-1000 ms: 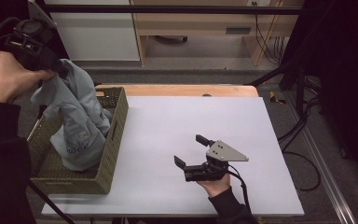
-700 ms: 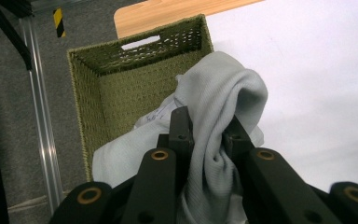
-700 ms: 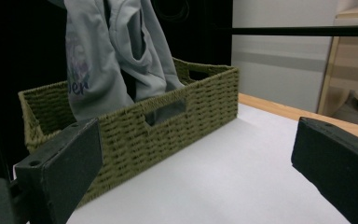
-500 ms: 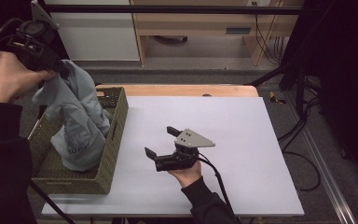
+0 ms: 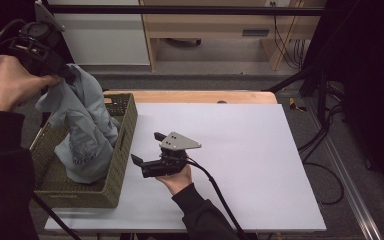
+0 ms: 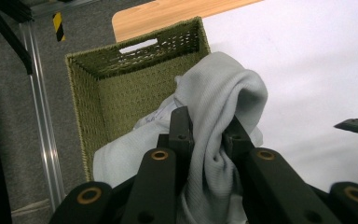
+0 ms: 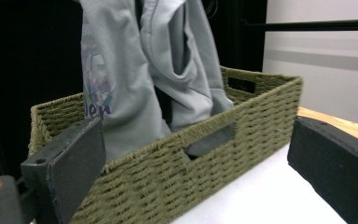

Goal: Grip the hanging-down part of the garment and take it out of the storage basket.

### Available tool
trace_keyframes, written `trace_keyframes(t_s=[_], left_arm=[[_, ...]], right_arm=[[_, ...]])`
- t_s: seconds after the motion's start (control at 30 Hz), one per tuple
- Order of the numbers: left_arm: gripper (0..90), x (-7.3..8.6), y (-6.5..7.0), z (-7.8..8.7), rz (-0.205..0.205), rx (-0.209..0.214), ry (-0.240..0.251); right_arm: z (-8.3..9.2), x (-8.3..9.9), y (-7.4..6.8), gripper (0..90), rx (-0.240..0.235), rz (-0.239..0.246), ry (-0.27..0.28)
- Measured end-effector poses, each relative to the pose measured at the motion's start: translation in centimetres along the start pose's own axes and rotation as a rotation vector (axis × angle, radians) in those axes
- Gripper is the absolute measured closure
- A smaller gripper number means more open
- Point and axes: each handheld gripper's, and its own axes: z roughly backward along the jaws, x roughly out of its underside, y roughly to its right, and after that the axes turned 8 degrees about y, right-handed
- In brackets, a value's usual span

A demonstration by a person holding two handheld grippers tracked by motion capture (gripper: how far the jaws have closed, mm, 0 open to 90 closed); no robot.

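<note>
Since the earlier pictures, the right gripper (image 5: 149, 160) has moved left across the white table (image 5: 260, 160) toward the basket (image 5: 87, 195), while the left gripper (image 5: 55, 67) has kept its place above it.

From the high view, the left gripper holds the grey garment (image 5: 85, 135) lifted, its lower part resting in the basket. The right jaws stand wide apart and hold nothing.

From the left gripper view, the jaws are closed tightly on a fold of the garment (image 6: 214, 121) over the basket (image 6: 121, 88).

From the right gripper view, the open jaws face the basket wall (image 7: 177, 172) and the hanging garment (image 7: 135, 70). I think the right gripper should rise above the rim and catch a free edge, so the cloth can be spread without dragging the basket.
</note>
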Motion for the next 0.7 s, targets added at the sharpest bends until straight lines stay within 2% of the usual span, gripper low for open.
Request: trace_keyframes(t_s=[0.37,0.67,0.7], left_arm=[[77.9,-0.2,0.3,0.4,-0.011,0.001,0.004],[77.8,-0.2,0.3,0.7,-0.021,0.003,0.011],[77.8,-0.2,0.3,0.7,-0.022,0.003,0.013]], right_arm=[[-4.4,0.2,-1.5,5.8,-0.058,0.018,-0.026],[-7.3,0.7,-1.7,6.9,-0.07,0.024,-0.046],[-7.5,0.8,-1.7,7.0,-0.069,0.007,-0.045]])
